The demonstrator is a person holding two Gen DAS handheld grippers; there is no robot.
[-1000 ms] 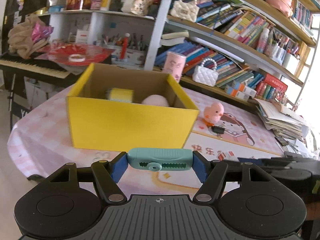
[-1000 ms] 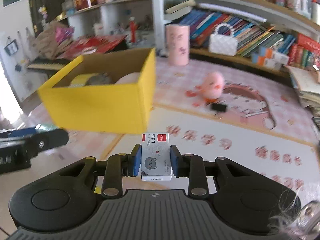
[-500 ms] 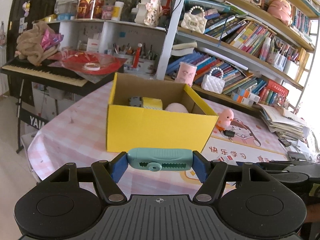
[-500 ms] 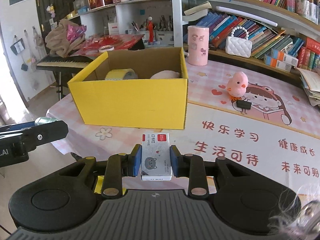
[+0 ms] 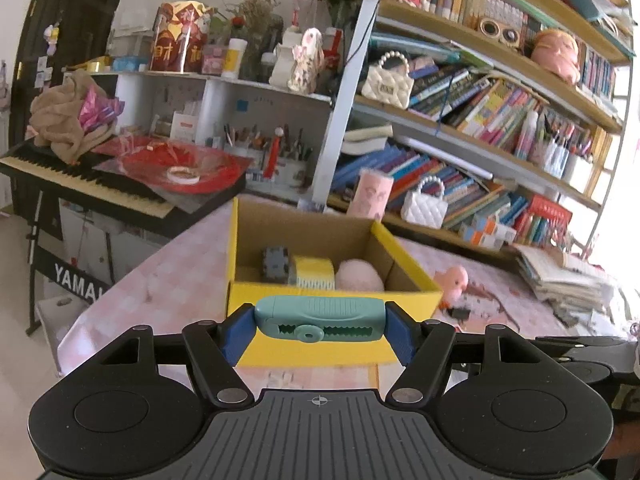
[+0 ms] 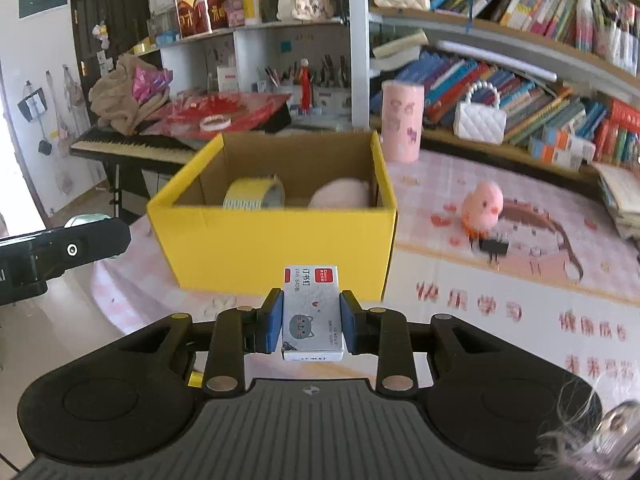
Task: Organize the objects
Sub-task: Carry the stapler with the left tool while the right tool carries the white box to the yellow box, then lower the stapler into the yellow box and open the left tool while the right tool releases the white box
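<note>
Cluttered shelves behind, both grippers, left (image 5: pixel 320 318) clamped on a teal stapler (image 5: pixel 320 316), right (image 6: pixel 312 316) on a staple box (image 6: pixel 312 312), should clear the yellow box (image 6: pixel 280 248)'s near wall before releasing

Box (image 6: pixel 280 248) yellow, brown inside. Stapler (image 5: pixel 320 317) teal. Staple box (image 6: pixel 313 312) silver, grey cat, red labels. Chick (image 6: pixel 482 209) pink. Surface (image 6: pixel 460 280) pink-white check. Tape (image 6: pixel 254 194) yellow, striped.

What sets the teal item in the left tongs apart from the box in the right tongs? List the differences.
The teal stapler is plastic with a toothed edge; the staple box is grey card printed with a cat. The stapler lies crosswise, spreading the left tongs wide; the staple box points lengthwise away, the right tongs nearly closed. Both are clamped before the yellow box.
</note>
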